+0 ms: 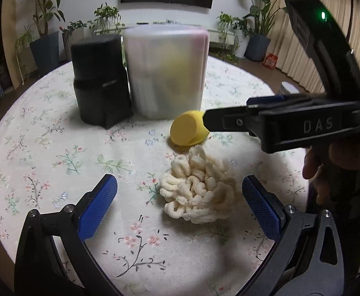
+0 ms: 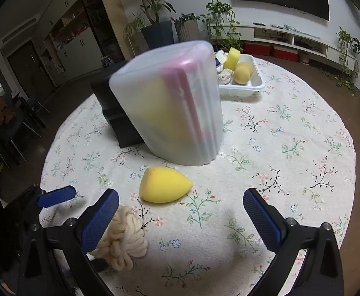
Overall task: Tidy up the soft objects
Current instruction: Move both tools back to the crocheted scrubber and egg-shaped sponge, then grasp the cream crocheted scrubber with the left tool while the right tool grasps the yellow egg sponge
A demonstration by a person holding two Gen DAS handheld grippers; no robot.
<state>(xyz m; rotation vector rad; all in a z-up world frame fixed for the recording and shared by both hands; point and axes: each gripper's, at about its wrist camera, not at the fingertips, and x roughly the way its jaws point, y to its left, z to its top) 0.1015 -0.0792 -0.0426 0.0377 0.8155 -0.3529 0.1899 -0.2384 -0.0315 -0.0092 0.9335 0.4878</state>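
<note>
a yellow teardrop-shaped sponge (image 2: 164,185) is seen lying on the floral desk (image 2: 291,148); both the left hand-held gripper (image 1: 180,197) and the right hand-held gripper (image 2: 181,212) are held wide, empty.

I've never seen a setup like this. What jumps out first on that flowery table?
Probably the bright yellow teardrop sponge, lying on its side on the floral tablecloth just in front of a tall frosted plastic container. Close beside the sponge sits a cream knot of chunky looped yarn, between the wide-open jaws of the left gripper. The right gripper hovers open over the sponge.
</note>
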